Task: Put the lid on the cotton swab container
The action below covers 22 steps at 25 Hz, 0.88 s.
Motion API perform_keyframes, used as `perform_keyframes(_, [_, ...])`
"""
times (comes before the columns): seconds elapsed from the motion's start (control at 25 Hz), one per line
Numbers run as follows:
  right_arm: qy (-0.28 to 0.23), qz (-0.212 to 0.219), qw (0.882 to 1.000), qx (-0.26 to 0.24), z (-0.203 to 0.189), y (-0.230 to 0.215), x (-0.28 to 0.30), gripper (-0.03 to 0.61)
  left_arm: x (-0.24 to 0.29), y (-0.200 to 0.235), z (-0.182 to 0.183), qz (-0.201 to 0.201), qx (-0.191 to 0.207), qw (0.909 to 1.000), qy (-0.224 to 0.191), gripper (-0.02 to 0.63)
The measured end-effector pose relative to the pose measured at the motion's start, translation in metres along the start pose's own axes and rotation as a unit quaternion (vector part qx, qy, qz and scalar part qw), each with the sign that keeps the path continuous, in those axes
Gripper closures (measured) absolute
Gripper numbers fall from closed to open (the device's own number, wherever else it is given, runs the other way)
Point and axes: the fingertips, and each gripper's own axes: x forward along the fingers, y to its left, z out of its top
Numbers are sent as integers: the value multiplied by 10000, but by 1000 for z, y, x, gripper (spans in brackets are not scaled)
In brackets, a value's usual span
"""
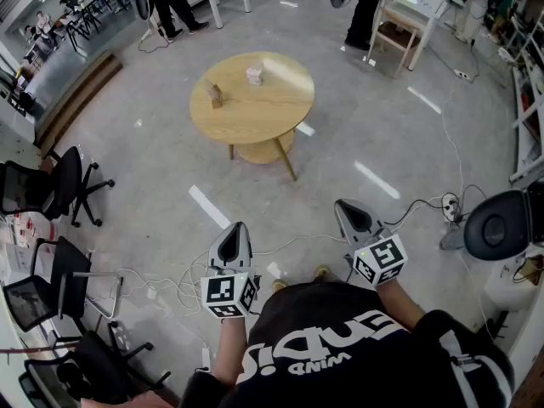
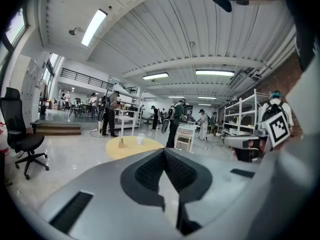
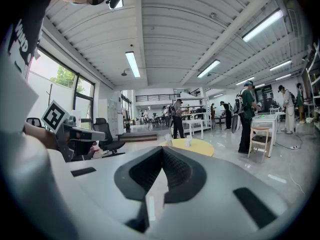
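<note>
A round wooden table (image 1: 255, 109) stands a few steps ahead on the grey floor. On it are a small whitish container (image 1: 254, 76) and, to its left, a small brown piece (image 1: 216, 96); from here I cannot tell which part is the lid. My left gripper (image 1: 236, 226) and right gripper (image 1: 343, 204) are held in front of my body, far short of the table, both shut and empty. The left gripper view has the table (image 2: 131, 146) and the container (image 2: 140, 139) beyond the shut left gripper (image 2: 164, 152). In the right gripper view the table (image 3: 200, 146) lies beyond the shut right gripper (image 3: 162, 149).
Black office chairs (image 1: 51, 185) stand along the left, and cables (image 1: 153, 283) trail across the floor near my feet. A black stool (image 1: 501, 223) and more cables are at the right. People (image 1: 365, 7) and white tables (image 1: 408, 11) are beyond the round table.
</note>
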Motion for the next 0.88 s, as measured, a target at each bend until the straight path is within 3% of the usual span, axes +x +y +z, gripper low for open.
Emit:
perform_keyframes(0.56, [12, 104, 9999, 39, -4, 26, 12, 577, -4, 13, -4, -131, -24, 9999, 53, 604])
perform_keyframes(0.88, [-170, -140, 9998, -10, -3, 42, 21, 577, -7, 33, -11, -335, 102, 9994, 56, 604])
